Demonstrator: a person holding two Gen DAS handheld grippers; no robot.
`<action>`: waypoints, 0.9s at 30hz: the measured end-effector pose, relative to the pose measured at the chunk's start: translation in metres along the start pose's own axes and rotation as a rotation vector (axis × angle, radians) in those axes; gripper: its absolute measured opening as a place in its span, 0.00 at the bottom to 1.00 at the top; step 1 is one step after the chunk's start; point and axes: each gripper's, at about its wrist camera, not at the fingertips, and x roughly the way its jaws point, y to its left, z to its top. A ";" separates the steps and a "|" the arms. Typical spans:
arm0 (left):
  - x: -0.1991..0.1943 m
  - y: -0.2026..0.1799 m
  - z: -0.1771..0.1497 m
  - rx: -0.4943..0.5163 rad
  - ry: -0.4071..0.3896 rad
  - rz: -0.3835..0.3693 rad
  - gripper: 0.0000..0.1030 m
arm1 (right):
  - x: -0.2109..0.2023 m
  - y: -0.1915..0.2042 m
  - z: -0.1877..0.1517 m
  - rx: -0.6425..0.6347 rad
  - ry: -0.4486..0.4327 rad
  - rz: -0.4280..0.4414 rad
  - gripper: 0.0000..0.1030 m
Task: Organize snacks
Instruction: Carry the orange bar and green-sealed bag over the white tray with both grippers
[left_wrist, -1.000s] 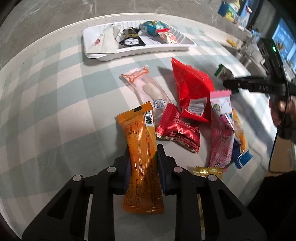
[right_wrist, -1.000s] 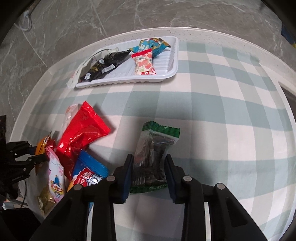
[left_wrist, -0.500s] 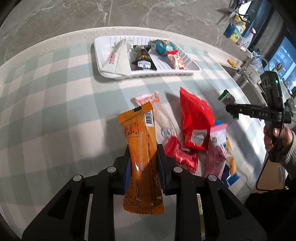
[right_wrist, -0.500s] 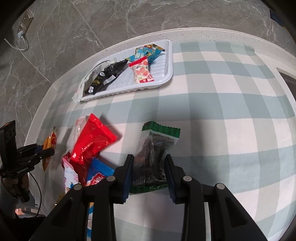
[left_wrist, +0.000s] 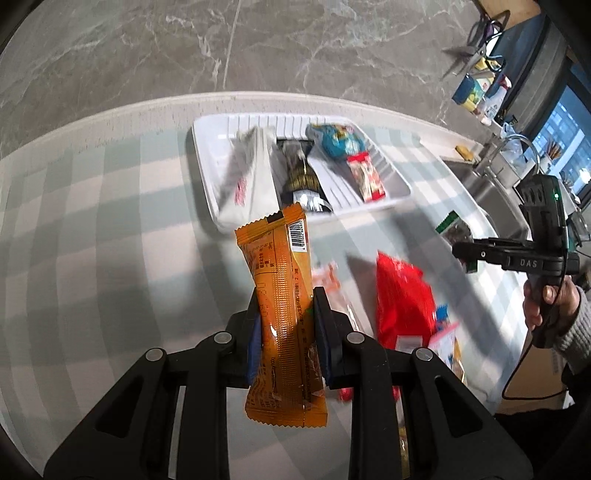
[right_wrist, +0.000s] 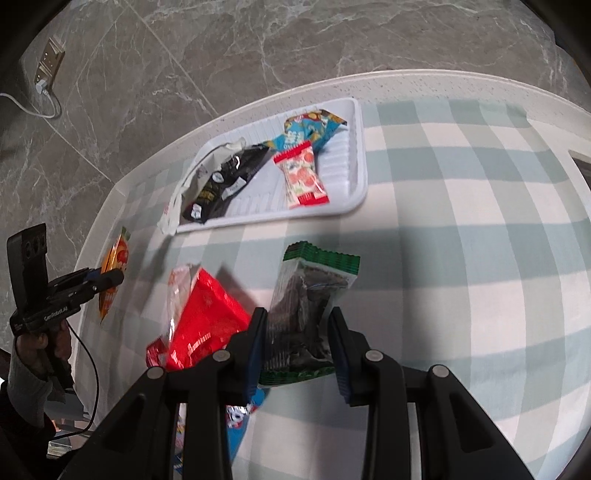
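While both tongs are clamped, legible text is scarce: "DAS" on the right gripper (left_wrist: 466, 254) body, a partial "GenRobot.AI"-like mark on the left gripper (right_wrist: 110, 277), otherwise blurred. Checked table (right_wrist: 461, 229) carries the white tray (left_wrist: 207, 177) with four packs, then a red bag (right_wrist: 207, 325) in the loose pile. Left tongs pinch an orange bar (left_wrist: 284, 302), barcode up, above the table near the tray. Right tongs pinch a green-edged dark pack (right_wrist: 306, 314).
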 end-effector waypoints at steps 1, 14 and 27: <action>0.001 0.002 0.007 0.005 -0.005 0.003 0.22 | 0.001 0.000 0.004 -0.001 -0.002 0.001 0.34; 0.024 0.032 0.089 0.032 -0.034 0.025 0.22 | 0.021 0.009 0.068 -0.054 -0.022 -0.007 0.34; 0.075 0.059 0.153 0.019 -0.003 0.013 0.22 | 0.062 0.029 0.116 -0.123 0.016 0.000 0.34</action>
